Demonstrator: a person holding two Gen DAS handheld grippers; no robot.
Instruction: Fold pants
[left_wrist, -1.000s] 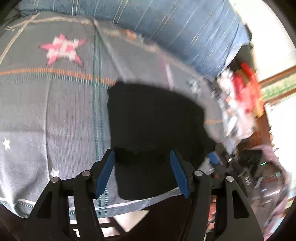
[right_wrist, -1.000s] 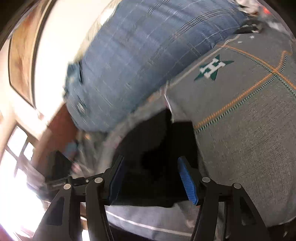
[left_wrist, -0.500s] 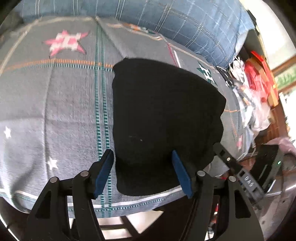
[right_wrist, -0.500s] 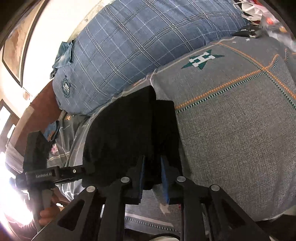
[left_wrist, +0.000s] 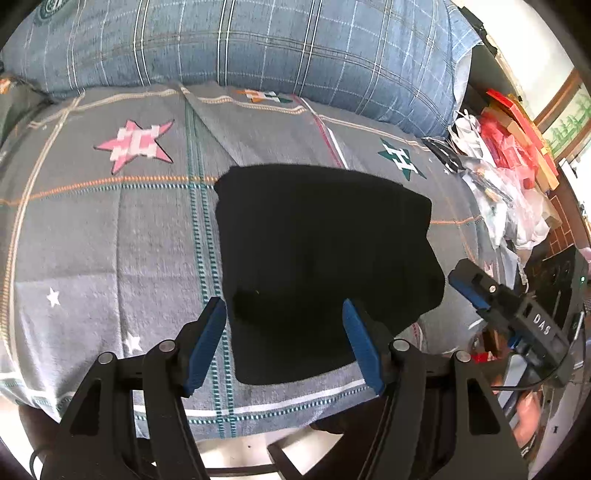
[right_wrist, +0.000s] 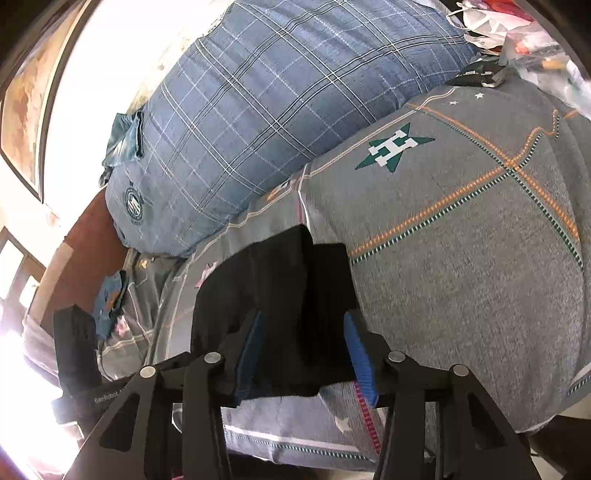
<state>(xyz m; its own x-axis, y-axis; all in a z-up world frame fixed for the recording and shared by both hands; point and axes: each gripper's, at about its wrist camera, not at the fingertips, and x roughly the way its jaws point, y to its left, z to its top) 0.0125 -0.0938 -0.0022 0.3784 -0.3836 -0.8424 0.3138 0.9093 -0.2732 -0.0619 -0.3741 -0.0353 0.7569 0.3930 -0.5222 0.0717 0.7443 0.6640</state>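
Note:
Black pants (left_wrist: 317, 251) lie folded into a compact block on the grey star-patterned bed cover (left_wrist: 110, 240). My left gripper (left_wrist: 284, 339) hovers open over the pants' near edge, and its blue pads stand apart from the cloth. In the right wrist view the pants (right_wrist: 280, 288) reach in between the fingers of my right gripper (right_wrist: 303, 354). Its jaws are opening, and a fold of cloth lies loose between the pads without being pressed. In the left wrist view, one of the right gripper's blue pads (left_wrist: 469, 290) shows beside the pants' right corner.
A large blue plaid bolster (left_wrist: 295, 48) runs along the far side of the bed. Plastic bags and red items (left_wrist: 509, 147) are piled off the bed's right end. The cover's front edge (left_wrist: 258, 410) drops off just under my left fingers.
The right jaws pinched the pants' edge half a second ago and have since spread apart again. The left gripper drew back and tilted up, so more of the bolster shows.

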